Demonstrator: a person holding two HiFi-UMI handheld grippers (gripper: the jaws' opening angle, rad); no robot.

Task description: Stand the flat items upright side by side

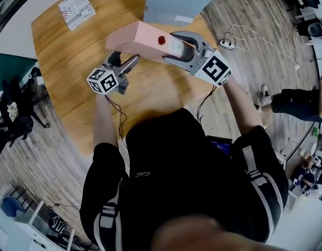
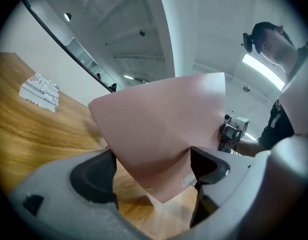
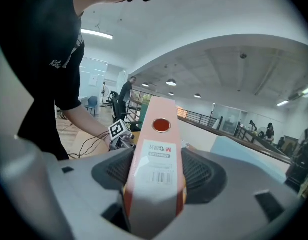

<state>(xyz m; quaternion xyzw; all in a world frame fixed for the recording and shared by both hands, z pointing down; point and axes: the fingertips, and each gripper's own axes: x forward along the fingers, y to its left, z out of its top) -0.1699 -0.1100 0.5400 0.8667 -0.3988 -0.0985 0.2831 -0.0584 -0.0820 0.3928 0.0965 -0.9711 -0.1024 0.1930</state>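
A pink binder [image 1: 145,41] hangs tilted over the wooden table [image 1: 71,88], held from both ends. My right gripper [image 1: 174,47] is shut on its spine end, pads pressed on both sides beside the label and the round hole [image 3: 161,125]. My left gripper [image 1: 126,61] is shut on the binder's lower corner [image 2: 164,134], which fills the gap between its pads. A light blue binder [image 1: 176,1] stands upright at the table's far edge, just behind the pink one. A flat item with newspaper print [image 1: 77,8] lies at the far left corner.
The table's right edge runs close to my right gripper, with wooden floor, a power strip [image 1: 226,43] and cables beyond it. A person sits on the floor at the right [image 1: 291,101]. Bare tabletop lies between the print item and the binders.
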